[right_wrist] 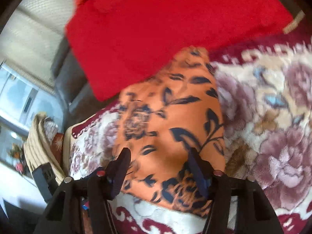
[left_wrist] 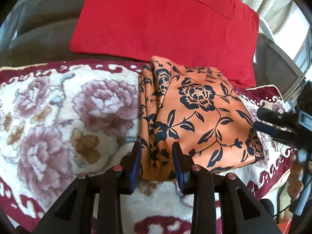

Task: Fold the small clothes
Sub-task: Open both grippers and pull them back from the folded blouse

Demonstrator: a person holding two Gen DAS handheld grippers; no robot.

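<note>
An orange cloth with dark blue flowers lies folded on a plush floral blanket. My left gripper is open, its fingers straddling the near left folded edge of the cloth without closing on it. My right gripper is open above the cloth, its fingers on either side of the near end; this view is blurred. The right gripper also shows in the left wrist view at the cloth's right edge.
A red cushion leans behind the cloth, touching its far edge; it also shows in the right wrist view. A dark sofa back lies beyond the blanket. A window and a beige striped fabric are at the left.
</note>
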